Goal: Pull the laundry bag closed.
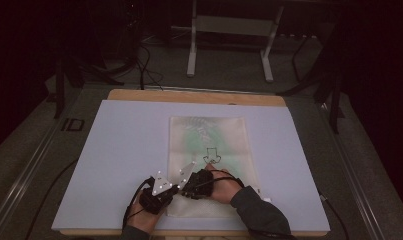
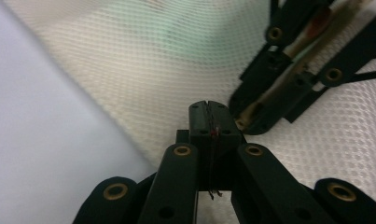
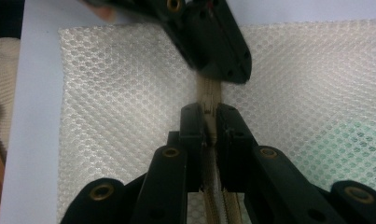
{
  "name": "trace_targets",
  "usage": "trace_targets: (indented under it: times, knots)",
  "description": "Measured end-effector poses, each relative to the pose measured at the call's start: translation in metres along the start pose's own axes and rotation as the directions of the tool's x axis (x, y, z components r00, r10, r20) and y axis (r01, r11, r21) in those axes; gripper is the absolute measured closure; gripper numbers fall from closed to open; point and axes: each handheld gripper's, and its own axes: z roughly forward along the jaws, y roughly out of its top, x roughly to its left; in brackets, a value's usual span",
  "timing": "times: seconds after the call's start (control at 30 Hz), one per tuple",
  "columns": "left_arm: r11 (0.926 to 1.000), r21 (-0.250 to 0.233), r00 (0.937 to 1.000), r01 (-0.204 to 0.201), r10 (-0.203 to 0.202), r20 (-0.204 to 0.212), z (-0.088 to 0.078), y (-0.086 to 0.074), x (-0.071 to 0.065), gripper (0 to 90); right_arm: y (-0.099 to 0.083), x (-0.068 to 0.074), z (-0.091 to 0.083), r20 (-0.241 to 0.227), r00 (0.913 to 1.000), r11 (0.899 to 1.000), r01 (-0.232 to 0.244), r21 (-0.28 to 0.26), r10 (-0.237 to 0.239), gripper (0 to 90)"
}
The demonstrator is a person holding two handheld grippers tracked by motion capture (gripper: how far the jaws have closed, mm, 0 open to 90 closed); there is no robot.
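A wooden table [image 1: 139, 94] carries a pale board [image 1: 119, 150] — on it lies a mesh bag [image 1: 209, 135].

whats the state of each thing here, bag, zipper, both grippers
mesh bag: lying flat on the white board, something green inside.
zipper: pinched by both grippers; open or closed, cannot tell.
right gripper: shut on the zipper.
left gripper: jaws shut, on the zipper just ahead of the right gripper.

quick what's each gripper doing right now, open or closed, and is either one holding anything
Left gripper: closed, pinching something thin at the white mesh zip bag; what exactly cannot be told.
Right gripper: closed on the beige zipper strip of the bag.
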Motion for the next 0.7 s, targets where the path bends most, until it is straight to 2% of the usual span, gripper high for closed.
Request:
trace_targets:
  times: [0.13, 0.33, 0.5, 0.7]
  knots:
    - [0.999, 0.013, 0.9989, 0.043, -0.043, 0.017, 0.0014, -0.0007, 0.0039, 89.0, 0.0014, 0.0002, 0.0, -0.001, 1.0, 1.0, 0.005, 0.008, -0.005, 82.1]
    - [0.9997, 0.015, 0.9998, 0.021, -0.021, 0.0, 0.0018, -0.0005, 0.0014, 89.2, 0.0034, -0.0004, -0.0003, -0.004, 0.9999, 1.0, 0.012, 0.022, -0.012, 82.2]
    - [0.9992, 0.019, 0.9993, 0.036, -0.036, 0.01, 0.002, -0.0001, 0.0028, 89.3, 0.0045, -0.0002, -0.001, -0.005, 0.9999, 0.999, 0.016, 0.035, -0.016, 82.2]
    - [0.9992, 0.021, 0.9994, 0.033, -0.033, 0.01, 0.0019, -0.0002, 0.0032, 89.3, 0.0036, -0.0003, -0.0046, -0.009, 0.9998, 0.998, 0.018, 0.052, -0.017, 82.2]
